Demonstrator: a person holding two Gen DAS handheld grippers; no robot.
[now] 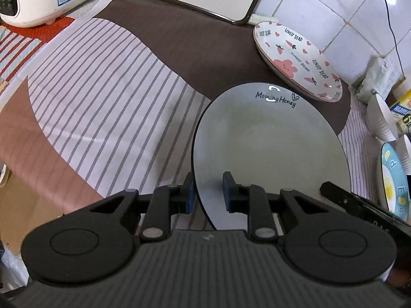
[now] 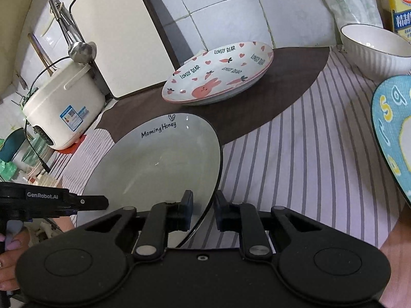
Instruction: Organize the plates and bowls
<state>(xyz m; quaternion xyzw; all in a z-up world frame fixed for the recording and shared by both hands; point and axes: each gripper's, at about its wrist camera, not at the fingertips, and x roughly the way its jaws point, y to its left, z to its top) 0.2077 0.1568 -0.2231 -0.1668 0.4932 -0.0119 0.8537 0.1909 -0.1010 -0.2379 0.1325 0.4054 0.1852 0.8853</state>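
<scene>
A white "Morning Honey" plate point(image 1: 269, 138) with a dark rim is held above the striped cloth by both grippers. My left gripper point(image 1: 208, 192) straddles its left rim, one finger over, one under. My right gripper point(image 2: 203, 211) straddles its right rim point(image 2: 164, 169) the same way. A pink "Lovely Bear" rabbit plate point(image 1: 298, 59) rests on the brown mat behind; it also shows in the right wrist view point(image 2: 218, 74). A white ribbed bowl point(image 2: 375, 48) and a blue lettered plate point(image 2: 393, 128) stand to the right.
A white rice cooker point(image 2: 61, 102) with a ladle stands at the back left. A white cutting board point(image 2: 120, 33) leans on the tiled wall. Packets and a yellow box point(image 2: 400, 5) sit at the back right. The striped cloth point(image 1: 102, 107) covers the counter.
</scene>
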